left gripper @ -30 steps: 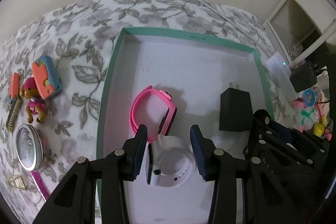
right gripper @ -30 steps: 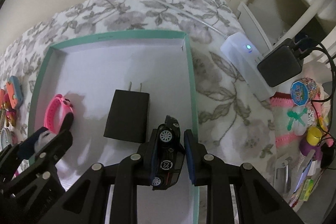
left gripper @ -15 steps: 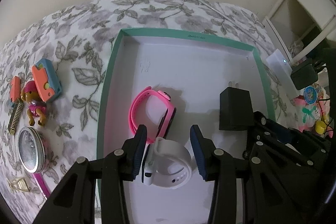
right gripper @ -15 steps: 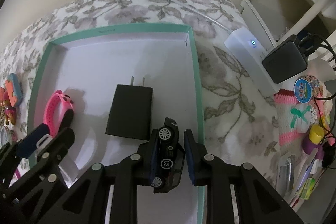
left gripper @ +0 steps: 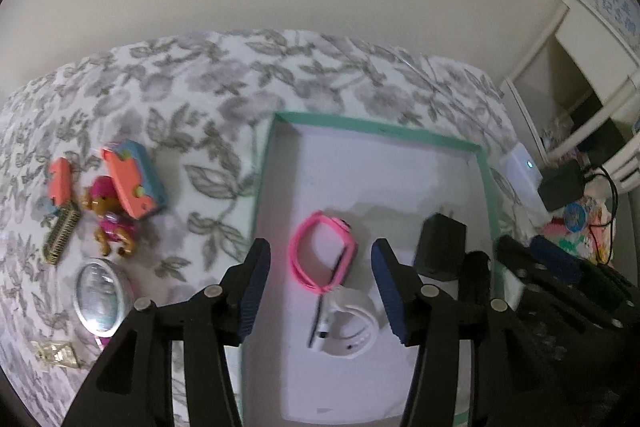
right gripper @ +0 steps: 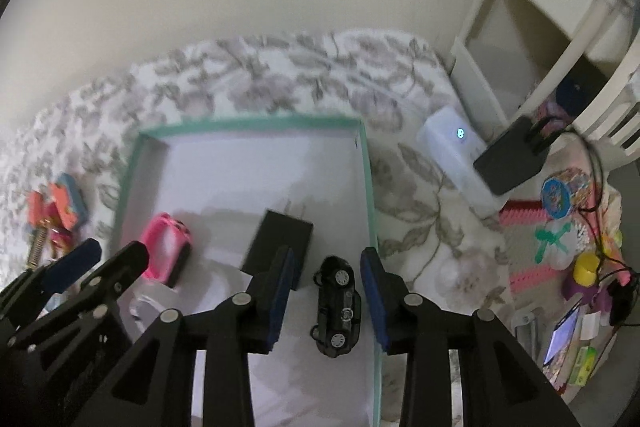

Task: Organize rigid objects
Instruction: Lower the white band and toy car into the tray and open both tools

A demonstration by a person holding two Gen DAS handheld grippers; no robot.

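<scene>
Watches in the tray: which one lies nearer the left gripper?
The white watch, below the left gripper; the pink watch lies farther up the tray.

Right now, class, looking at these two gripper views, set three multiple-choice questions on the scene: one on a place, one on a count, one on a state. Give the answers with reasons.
1. Where does the black charger lie?
A. in the green-rimmed tray
B. on the flowered cloth
C. on the shelf

2. How many watches lie in the tray?
A. one
B. two
C. four

3. How does the right gripper stand to the toy car?
A. clamped on it
B. open, pads clear of it
C. far off to one side

Answers:
1 A, it rests on the tray's white floor.
2 B, a pink watch and a white watch.
3 B, gaps show on both sides of the car; the jaws have just been opening.
</scene>
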